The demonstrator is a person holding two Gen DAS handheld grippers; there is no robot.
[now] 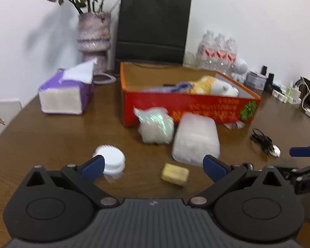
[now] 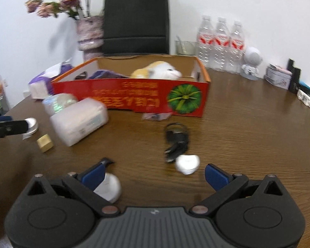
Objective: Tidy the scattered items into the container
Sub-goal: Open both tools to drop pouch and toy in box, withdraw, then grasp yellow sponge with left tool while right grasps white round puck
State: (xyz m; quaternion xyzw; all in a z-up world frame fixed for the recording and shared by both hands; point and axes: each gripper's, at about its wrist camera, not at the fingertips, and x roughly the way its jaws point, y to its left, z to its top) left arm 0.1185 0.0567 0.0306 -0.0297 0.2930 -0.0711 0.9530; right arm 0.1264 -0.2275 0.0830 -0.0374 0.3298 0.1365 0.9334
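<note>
The red cardboard box [image 1: 188,105] [image 2: 134,95] stands at mid-table with a yellow-white plush toy [image 1: 212,85] [image 2: 157,70] and purple cloth inside. In front of it lie a crinkly clear bag [image 1: 156,125] [image 2: 59,102], a white wipes pack [image 1: 196,140] [image 2: 79,119], a yellow block [image 1: 175,174] [image 2: 44,143] and a white round lid [image 1: 111,161]. My left gripper [image 1: 154,166] is open just before the block and holds nothing. My right gripper [image 2: 155,175] is open and holds nothing, near a black cable [image 2: 176,140] and a white heart-shaped case [image 2: 187,163]. A white round object [image 2: 109,188] sits by its left finger.
A purple tissue pack [image 1: 64,93], a vase of flowers [image 1: 94,41] and a black paper bag [image 1: 153,29] stand behind the box. Water bottles [image 2: 221,43], an astronaut figure [image 2: 251,64], a small tin [image 2: 278,78] and a power strip with cables [image 1: 289,97] line the right.
</note>
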